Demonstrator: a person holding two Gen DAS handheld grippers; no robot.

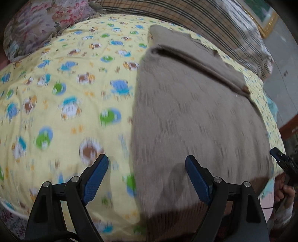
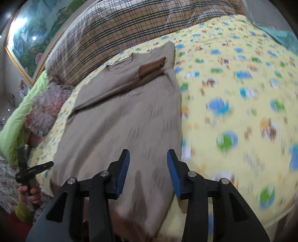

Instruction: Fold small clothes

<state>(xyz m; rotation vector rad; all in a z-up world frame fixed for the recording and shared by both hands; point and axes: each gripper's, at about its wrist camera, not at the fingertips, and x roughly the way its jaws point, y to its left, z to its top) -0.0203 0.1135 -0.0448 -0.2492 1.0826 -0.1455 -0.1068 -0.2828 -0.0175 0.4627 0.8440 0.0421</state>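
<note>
A beige knit garment (image 1: 195,121) lies flat on the yellow cartoon-print bedsheet (image 1: 65,83), with a sleeve folded across its far part. My left gripper (image 1: 147,158) hovers open and wide over the garment's near left edge, with nothing between its fingers. In the right wrist view the same garment (image 2: 121,121) shows a brown patch (image 2: 151,68) near its far end. My right gripper (image 2: 148,151) is open above the garment's near right edge, and its pads press on nothing. Both views are motion-blurred.
A plaid blanket (image 1: 204,16) lies along the far side of the bed, beside a floral pillow (image 1: 37,24). A green quilt (image 2: 18,115) and a framed painting (image 2: 28,37) are at the left. A hand (image 2: 31,193) holds the other gripper's handle.
</note>
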